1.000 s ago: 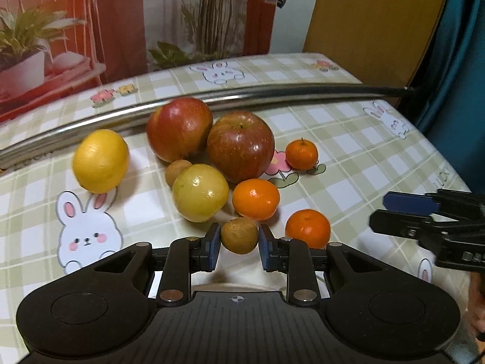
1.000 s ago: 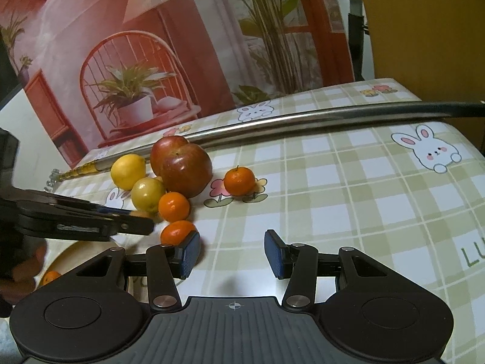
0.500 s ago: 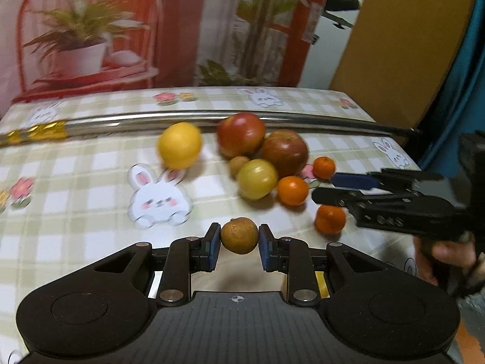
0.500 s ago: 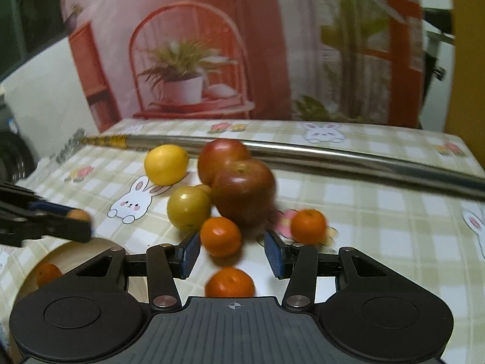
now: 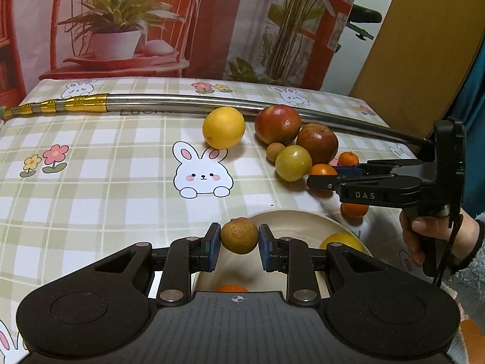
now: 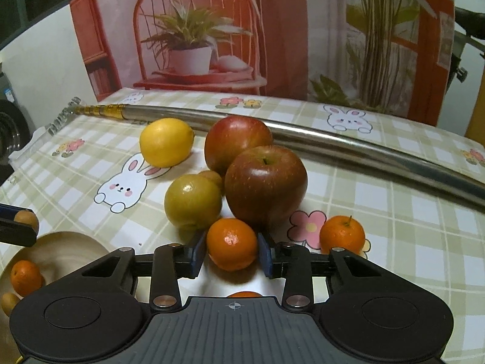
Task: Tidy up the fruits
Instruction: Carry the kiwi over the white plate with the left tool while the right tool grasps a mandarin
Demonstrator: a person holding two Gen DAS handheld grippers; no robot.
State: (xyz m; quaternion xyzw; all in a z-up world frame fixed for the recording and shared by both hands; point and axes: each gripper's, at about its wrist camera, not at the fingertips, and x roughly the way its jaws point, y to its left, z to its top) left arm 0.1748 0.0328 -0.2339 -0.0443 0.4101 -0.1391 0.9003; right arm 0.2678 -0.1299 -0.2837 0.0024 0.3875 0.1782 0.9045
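Gripping a brown fruit [image 5: 239,235] over the bowl [image 5: 291,221] rim, left jaws clamp (right jaws flank a tangerine [image 6: 232,243]).

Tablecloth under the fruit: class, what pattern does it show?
Green-and-white checks on the tablecloth, with cartoon rabbits and flowers; clearest in the left wrist view.

1. This looks like a room in a home, set up around a table [image 5: 91,182] rather than a work bench.
2. The table wears a checked cloth [image 6: 424,242] printed with cartoon rabbits and flowers, a household pattern.
3. Behind it hangs a printed backdrop [image 5: 121,30] showing a red chair and potted plants.
4. Loose fruit, among it apples [image 6: 263,188] and a lemon [image 6: 166,142], lies on the cloth beside a cream bowl [image 5: 291,221].
5. A wooden panel [image 5: 424,45] and a teal curtain [image 5: 477,91] stand at the right.
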